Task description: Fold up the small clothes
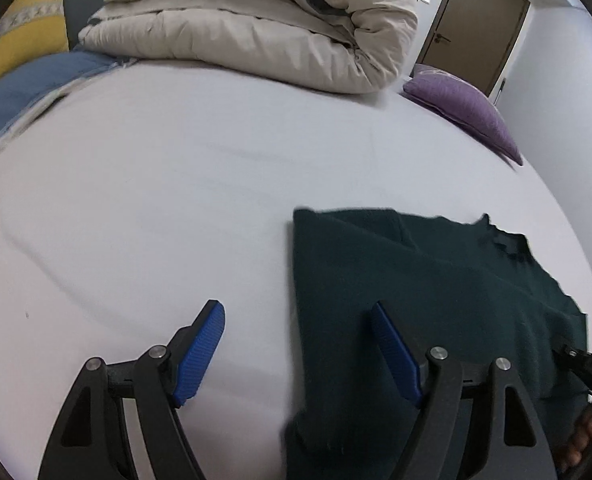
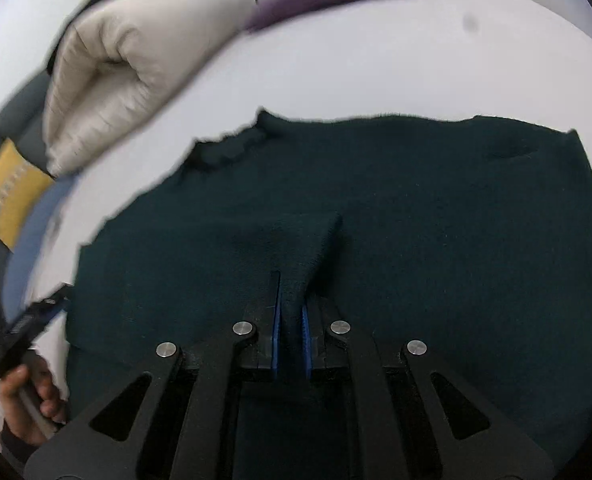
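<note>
A dark green knitted sweater (image 2: 416, 200) lies spread on the white bed sheet (image 2: 336, 68). My right gripper (image 2: 291, 320) is shut on a fold of the sweater, which rises as a peak between the blue pads. In the left wrist view the sweater (image 1: 396, 280) lies at the lower right. My left gripper (image 1: 298, 344) is open over the sweater's left edge, one blue pad (image 1: 200, 352) above bare sheet (image 1: 156, 200), the other above the knit. It holds nothing. The left gripper also shows at the left edge of the right wrist view (image 2: 28, 328).
A rolled beige duvet (image 1: 256, 28) lies at the far side of the bed. A purple cushion (image 1: 464, 108) sits at the far right edge. A blue blanket (image 1: 20, 92) and a yellow cushion (image 1: 20, 36) are at the far left. A brown door (image 1: 476, 28) stands beyond.
</note>
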{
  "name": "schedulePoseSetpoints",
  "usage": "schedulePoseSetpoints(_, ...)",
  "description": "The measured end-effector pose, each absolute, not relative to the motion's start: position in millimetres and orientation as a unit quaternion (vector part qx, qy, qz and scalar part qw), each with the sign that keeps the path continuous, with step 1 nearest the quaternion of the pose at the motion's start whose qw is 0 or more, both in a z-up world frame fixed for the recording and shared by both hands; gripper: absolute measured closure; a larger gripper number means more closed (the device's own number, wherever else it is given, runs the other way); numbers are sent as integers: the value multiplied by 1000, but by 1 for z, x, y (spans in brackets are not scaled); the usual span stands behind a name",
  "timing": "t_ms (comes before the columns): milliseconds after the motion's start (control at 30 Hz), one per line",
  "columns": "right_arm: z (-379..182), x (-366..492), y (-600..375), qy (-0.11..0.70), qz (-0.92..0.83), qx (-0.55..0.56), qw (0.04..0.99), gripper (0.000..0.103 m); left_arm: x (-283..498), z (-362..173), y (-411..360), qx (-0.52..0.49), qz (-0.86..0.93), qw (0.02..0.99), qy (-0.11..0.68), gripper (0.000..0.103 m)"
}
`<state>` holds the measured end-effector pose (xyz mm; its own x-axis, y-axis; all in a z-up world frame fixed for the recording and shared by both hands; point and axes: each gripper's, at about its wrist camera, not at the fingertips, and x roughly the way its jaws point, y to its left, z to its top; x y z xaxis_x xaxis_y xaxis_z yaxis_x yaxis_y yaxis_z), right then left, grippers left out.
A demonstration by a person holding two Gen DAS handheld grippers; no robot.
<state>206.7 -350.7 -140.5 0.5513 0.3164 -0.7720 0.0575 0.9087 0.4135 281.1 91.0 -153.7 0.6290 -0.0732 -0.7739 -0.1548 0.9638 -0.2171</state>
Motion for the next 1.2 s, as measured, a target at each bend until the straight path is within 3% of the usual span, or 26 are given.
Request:
schedulePoseSetpoints(133, -136, 205, -358, 458, 82, 209, 860, 96, 295, -157, 98, -146, 24, 886, 439, 31)
schedulePoseSetpoints(333, -130, 180, -358, 452, 79, 250, 853, 96, 315, -165, 90, -110, 23, 889, 444, 64)
schedulePoseSetpoints(400, -128, 171, -357, 449, 78, 270, 848, 96, 318, -165, 86, -100, 13, 891, 443, 86)
schedulePoseSetpoints(467, -129, 163, -361, 448, 71, 275, 848, 97, 323, -168, 78, -71, 12, 895, 440, 91)
schedulePoseSetpoints(633, -156, 171, -371, 456, 61, 301, 835, 98, 332, -165, 73, -34, 10, 899, 435, 93)
schedulePoseSetpoints(800, -126, 165, -358, 438, 74, 264, 856, 97, 301, -144, 74, -52, 6, 910, 412, 91)
schedulePoseSetpoints(933, -130, 174, -360, 456, 54, 248, 853, 96, 287, -162, 54, 15, 6, 907, 421, 91)
schedulePoseSetpoints(1067, -151, 170, -372, 442, 66, 274, 852, 97, 299, -168, 59, 26, 17, 904, 426, 77)
schedulePoseSetpoints(1200, -139, 164, -371, 450, 60, 269, 849, 89, 289, -153, 72, 3, 18, 906, 423, 77)
